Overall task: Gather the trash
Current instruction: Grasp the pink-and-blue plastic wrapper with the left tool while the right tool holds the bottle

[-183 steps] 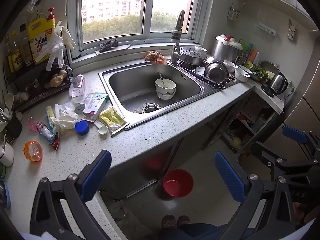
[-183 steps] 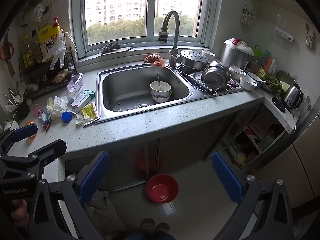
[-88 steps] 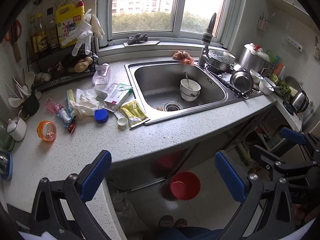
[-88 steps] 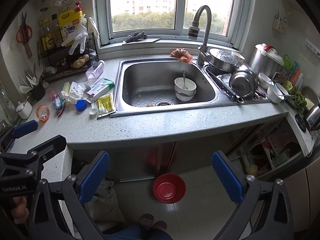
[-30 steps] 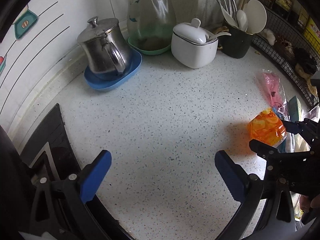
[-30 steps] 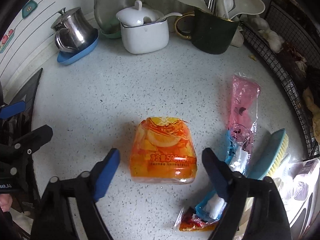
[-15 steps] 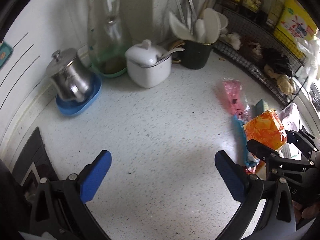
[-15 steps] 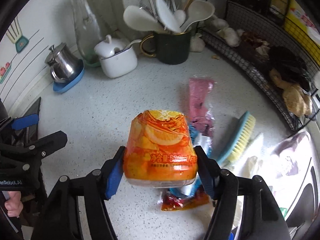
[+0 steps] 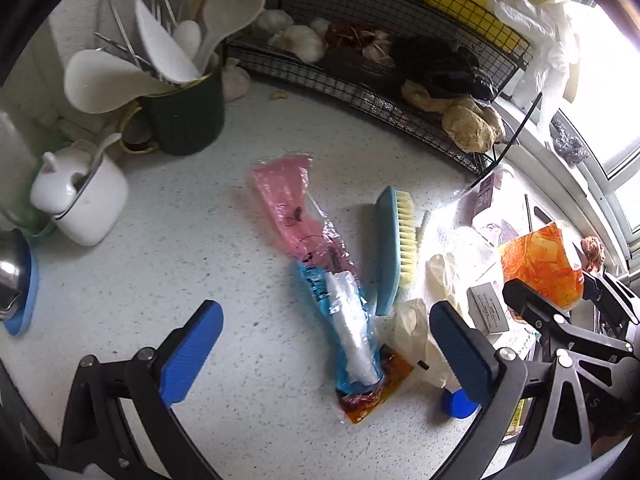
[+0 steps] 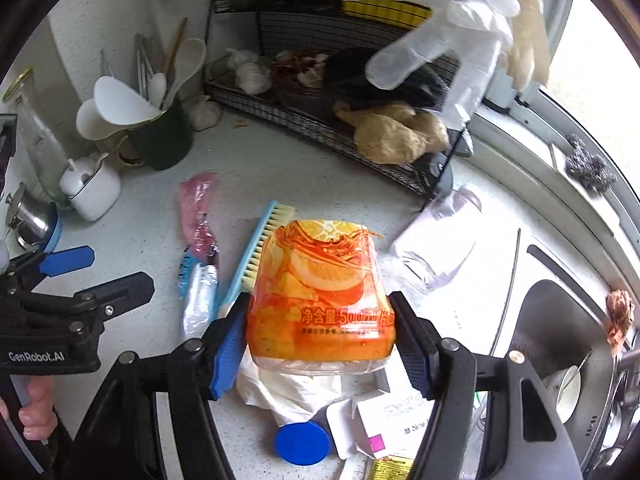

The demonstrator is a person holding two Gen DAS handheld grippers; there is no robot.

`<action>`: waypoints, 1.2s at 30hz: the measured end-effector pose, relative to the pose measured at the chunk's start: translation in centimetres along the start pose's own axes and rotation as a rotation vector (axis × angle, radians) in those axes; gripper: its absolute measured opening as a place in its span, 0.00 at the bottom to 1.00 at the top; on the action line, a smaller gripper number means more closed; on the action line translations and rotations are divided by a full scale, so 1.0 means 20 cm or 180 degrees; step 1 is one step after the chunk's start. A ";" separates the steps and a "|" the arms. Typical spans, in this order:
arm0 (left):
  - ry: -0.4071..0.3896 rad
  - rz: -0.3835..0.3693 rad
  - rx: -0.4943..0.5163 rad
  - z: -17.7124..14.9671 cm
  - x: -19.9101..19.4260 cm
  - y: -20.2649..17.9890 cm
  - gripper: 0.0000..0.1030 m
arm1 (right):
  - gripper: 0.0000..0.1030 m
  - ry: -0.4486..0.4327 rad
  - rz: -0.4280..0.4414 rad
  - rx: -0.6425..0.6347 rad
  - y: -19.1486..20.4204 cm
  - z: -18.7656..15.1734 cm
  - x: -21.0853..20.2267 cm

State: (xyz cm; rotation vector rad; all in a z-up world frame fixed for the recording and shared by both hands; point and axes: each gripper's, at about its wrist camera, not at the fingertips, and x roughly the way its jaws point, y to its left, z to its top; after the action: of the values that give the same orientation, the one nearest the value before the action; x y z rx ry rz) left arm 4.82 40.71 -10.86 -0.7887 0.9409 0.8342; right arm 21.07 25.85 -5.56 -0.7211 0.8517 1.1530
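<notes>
An orange jar with an orange-slice label hangs above the counter, my right gripper shut on its sides. In the left wrist view the same orange jar shows at the far right in the right gripper. My left gripper stands open over the white counter. A pink wrapper, a blue wrapper with clear plastic and a red sachet lie between and beyond its fingers, touching neither. The left gripper shows at the left edge of the right wrist view.
A blue scrub brush lies beside the wrappers. A blue cap, white crumpled tissue and a small box lie under the jar. A utensil mug, white lidded pot and wire rack line the back. The sink lies right.
The right gripper closed on the orange jar and lifted it off the counter. Both grippers swung right, from the kettle corner to the pile of wrappers by the rack.
</notes>
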 end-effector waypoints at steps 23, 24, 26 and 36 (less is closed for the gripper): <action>0.0556 0.0254 0.0133 -0.04 0.37 -0.07 0.71 | 0.63 0.0288 -0.0112 0.0261 -0.08 -0.16 0.17; 0.0594 0.0275 0.0154 -0.06 0.38 -0.08 0.67 | 0.63 0.0288 -0.0106 0.0274 -0.08 -0.16 0.17; 0.0554 0.0341 0.0209 -0.07 0.37 -0.10 0.52 | 0.63 0.0293 -0.0105 0.0294 -0.08 -0.18 0.16; 0.0331 0.0218 0.0304 -0.19 0.14 -0.21 0.11 | 0.63 0.0191 -0.0053 0.0433 -0.11 -0.27 0.05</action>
State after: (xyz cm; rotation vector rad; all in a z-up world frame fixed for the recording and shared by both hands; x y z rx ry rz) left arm 8.13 36.30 -13.85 -0.7259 1.0972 0.8073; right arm 22.26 21.19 -8.96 -0.6521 0.9633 1.0520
